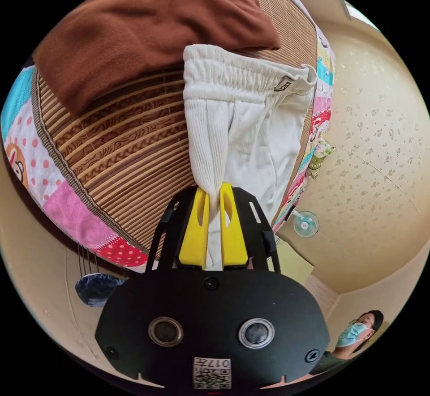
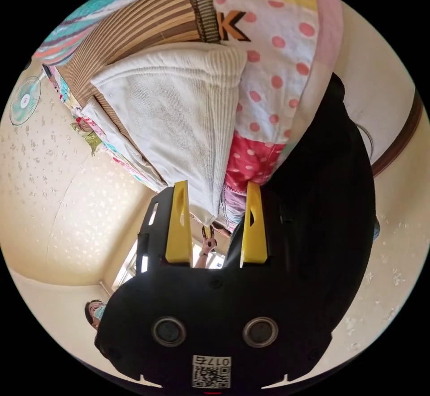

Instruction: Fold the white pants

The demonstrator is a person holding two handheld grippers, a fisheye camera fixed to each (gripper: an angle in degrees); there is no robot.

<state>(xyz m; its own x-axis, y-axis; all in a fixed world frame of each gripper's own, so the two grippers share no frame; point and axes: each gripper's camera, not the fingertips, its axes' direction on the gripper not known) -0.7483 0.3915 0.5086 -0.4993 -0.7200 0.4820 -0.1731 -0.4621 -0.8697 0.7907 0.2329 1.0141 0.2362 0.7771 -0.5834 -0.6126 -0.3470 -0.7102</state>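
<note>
my left gripper (image 1: 214, 203) pinches the white ribbed pants (image 1: 237, 118) to lift them off the striped bamboo mat (image 1: 121, 145), my right gripper (image 2: 216, 208) gaping, ready.

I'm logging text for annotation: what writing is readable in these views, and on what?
"K": large printed letter on the patchwork quilt.
Tag on the waistband of the white pants: too small to read.
Code sticker at the bottom of each view: too small and blurred to read.
</note>
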